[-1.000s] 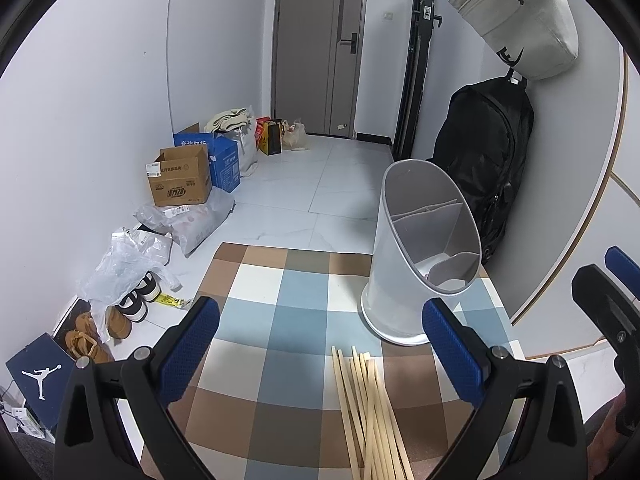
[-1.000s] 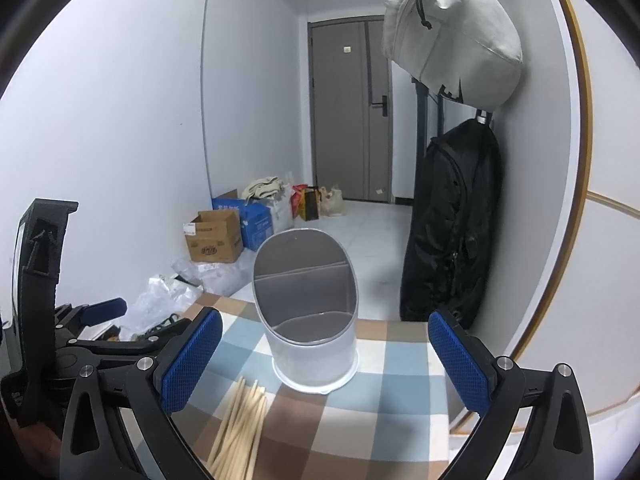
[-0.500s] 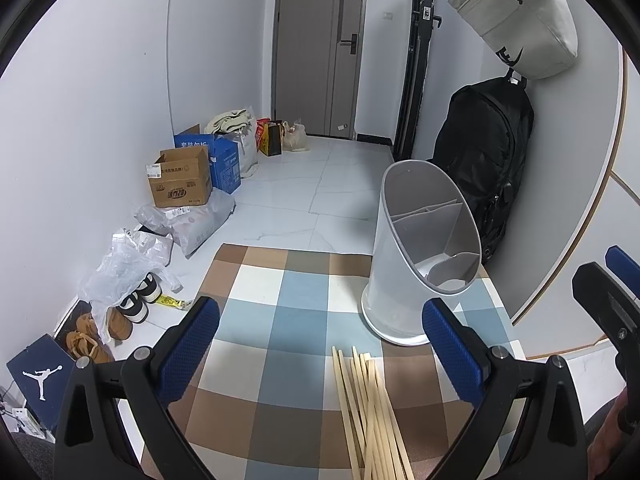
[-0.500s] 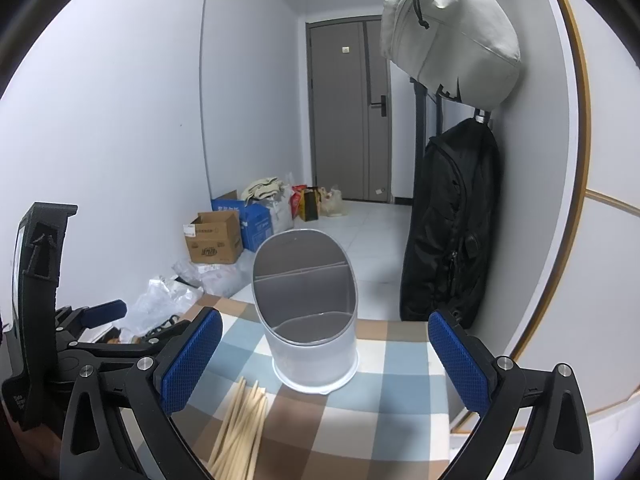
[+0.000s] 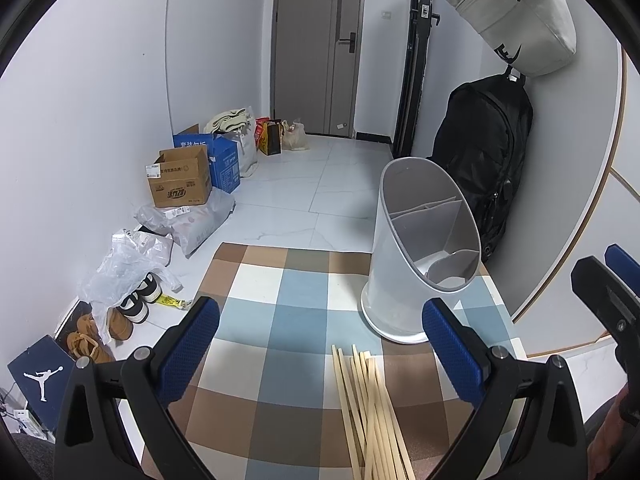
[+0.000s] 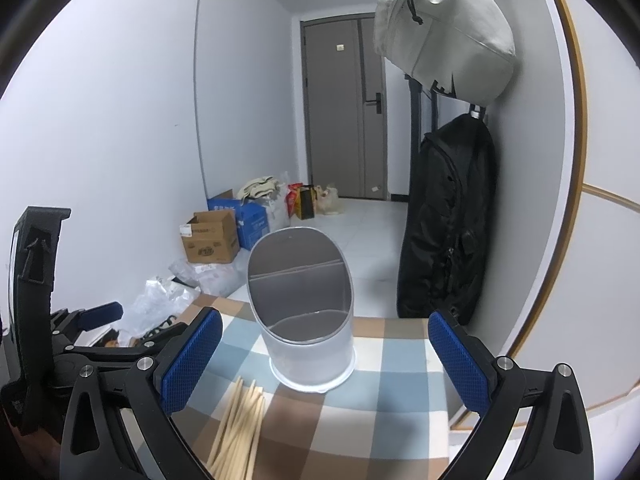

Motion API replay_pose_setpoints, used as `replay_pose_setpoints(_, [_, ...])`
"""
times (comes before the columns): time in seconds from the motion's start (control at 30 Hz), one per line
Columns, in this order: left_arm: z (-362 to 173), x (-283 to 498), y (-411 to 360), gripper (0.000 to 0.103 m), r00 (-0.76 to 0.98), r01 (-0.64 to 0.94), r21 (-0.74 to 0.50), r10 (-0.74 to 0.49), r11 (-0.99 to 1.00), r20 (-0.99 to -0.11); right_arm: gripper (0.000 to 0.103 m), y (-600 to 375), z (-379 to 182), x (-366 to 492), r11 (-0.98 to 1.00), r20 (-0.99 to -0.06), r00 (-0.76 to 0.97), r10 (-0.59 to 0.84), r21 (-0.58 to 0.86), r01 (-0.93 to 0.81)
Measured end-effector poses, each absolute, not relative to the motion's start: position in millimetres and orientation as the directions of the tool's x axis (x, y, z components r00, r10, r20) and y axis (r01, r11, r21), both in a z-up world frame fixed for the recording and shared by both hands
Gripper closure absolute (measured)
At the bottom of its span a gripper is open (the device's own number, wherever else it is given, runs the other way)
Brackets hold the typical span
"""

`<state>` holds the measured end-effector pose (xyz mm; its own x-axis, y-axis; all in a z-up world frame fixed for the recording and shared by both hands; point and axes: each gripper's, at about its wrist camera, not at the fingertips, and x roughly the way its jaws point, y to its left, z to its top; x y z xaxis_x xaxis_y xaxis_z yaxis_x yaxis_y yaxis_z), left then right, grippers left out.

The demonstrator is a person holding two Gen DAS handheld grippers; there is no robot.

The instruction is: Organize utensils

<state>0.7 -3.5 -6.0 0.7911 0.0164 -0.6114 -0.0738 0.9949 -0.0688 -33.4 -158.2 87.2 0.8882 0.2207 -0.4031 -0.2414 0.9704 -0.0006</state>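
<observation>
1. Evidently nothing is in hand yet: the left hand-held gripper (image 5: 320, 344) hovers above the checked worktop (image 5: 280, 320) with its blue pads (image 5: 190, 350) spread wide apart and empty.
2. Likewise the right hand-held gripper (image 6: 326, 356) is spread open and holds nothing; the gap between its pads frames the holder and the near end of the chopsticks.
3. Below and between the two hand-held grippers, the wooden chopsticks (image 5: 370, 412) lie in a loose bundle flat on the worktop, roughly parallel, their far tips near the base of the holder but not touching it.
4. Beyond them stands the grey utensil holder (image 5: 420, 256), upright, with a slanted mouth and inner dividers. Every compartment that shows looks empty; the very bottom of the rear ones is hidden.
5. By my reading the task is at its start: no chopstick has been moved into the holder, and the whole bundle is left to pick up and drop in.
6. Further out, a black backpack (image 5: 484, 152) hangs against the wall just behind the holder, clear of the work.
</observation>
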Motion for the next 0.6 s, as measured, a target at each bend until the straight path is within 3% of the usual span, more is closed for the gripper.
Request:
replay_pose_setpoints(0.4, [-10, 5, 5, 0.004, 0.777, -0.090, -0.072, 0.025, 0.993, -0.629, 0.000, -159, 84, -29, 0.965, -0.413, 0.877, 0.246, 0.021, -0.261])
replay_pose_setpoints(0.57, [-14, 10, 16, 0.004, 0.760, -0.121, -0.071, 0.046, 0.990, -0.649, 0.001, -159, 69, -16, 0.952, -0.481, 0.826, 0.294, 0.073, -0.296])
replay_pose_setpoints(0.6, [-16, 12, 20, 0.004, 0.754, -0.128, -0.077, 0.047, 0.989, -0.656, 0.006, -159, 64, -11, 0.949, -0.508, 0.806, 0.304, 0.092, -0.300])
